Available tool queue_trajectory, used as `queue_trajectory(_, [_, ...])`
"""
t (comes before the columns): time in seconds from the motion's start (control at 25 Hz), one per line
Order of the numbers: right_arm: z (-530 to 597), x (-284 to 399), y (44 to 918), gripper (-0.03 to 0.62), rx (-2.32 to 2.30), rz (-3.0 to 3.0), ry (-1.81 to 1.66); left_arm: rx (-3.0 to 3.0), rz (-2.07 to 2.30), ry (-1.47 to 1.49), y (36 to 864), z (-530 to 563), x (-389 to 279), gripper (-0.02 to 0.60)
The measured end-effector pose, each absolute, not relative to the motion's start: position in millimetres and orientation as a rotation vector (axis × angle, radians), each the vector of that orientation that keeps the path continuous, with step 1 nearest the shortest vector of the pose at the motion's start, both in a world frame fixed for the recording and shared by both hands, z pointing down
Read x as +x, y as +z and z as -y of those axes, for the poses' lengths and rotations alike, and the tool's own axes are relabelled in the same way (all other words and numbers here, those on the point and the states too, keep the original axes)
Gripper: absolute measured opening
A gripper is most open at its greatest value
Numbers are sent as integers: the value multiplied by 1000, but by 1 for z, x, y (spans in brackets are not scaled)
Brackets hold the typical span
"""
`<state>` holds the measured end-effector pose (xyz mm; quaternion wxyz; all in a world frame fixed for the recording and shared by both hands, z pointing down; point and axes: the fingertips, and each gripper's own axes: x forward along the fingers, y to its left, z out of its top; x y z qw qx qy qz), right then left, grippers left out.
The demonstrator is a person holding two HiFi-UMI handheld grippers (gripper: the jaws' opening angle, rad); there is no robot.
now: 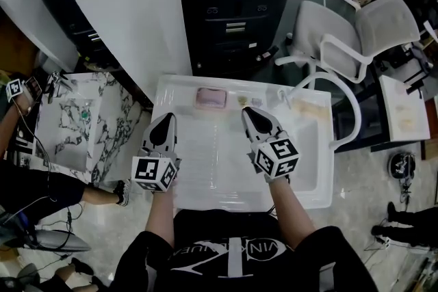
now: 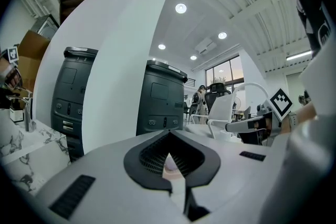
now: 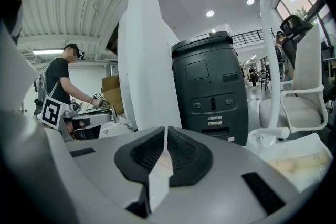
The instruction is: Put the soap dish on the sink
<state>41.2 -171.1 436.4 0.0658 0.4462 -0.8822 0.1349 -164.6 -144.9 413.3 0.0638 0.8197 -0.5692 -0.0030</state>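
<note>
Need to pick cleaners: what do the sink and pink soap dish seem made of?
Sink: glossy white with soft highlights, probably ceramic or acrylic. Soap dish: pale pink, dull, rounded corners, likely plastic, though too small to be sure.

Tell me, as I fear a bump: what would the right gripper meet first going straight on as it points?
Probably the sink's back ledge, just right of the pink soap dish; the right gripper tips slightly down toward it, but depth is unclear.

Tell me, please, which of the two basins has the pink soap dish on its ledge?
The plain white sink in the middle: the pink soap dish lies on its back ledge. The marble-patterned basin at left has none.
</note>
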Motion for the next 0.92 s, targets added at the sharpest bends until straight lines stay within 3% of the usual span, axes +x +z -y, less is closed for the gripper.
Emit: queue_trajectory(0.92, [170,45,447,37,1396,2630,420,2450,1725,-6,420,148,-173,14])
